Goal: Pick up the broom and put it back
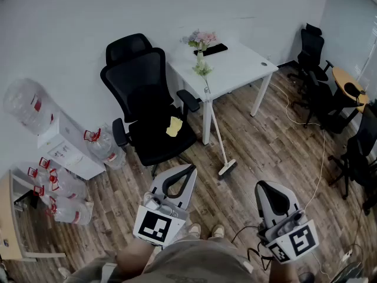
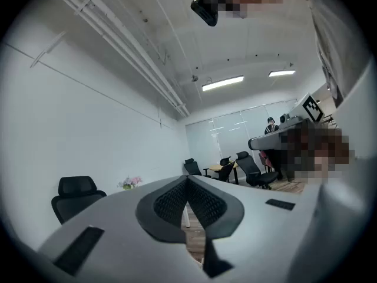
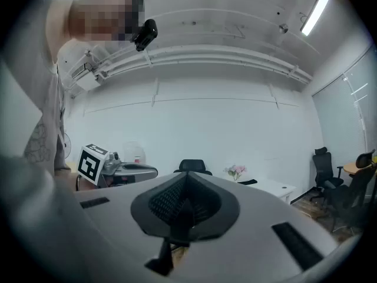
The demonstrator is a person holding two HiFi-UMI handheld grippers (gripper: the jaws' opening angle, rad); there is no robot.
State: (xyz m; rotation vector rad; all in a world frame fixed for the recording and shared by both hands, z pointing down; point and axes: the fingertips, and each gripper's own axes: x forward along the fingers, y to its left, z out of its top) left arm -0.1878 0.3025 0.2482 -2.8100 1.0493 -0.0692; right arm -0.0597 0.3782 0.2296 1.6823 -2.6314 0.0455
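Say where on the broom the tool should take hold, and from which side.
Probably the bare middle of the broom handle, approached from the open floor on the near side. The thin handle leans on the white desk, head on the floor. The black chair crowds its left and the desk meets its top.

Head view — high, steeply down on floor [image 1: 277, 152], desk [image 1: 241, 69], office chair [image 1: 144, 93]. Left gripper view, right gripper view — level, close behind own fingers [image 2: 171, 202]; all three share office chair, desk flowers [image 1: 202, 39].
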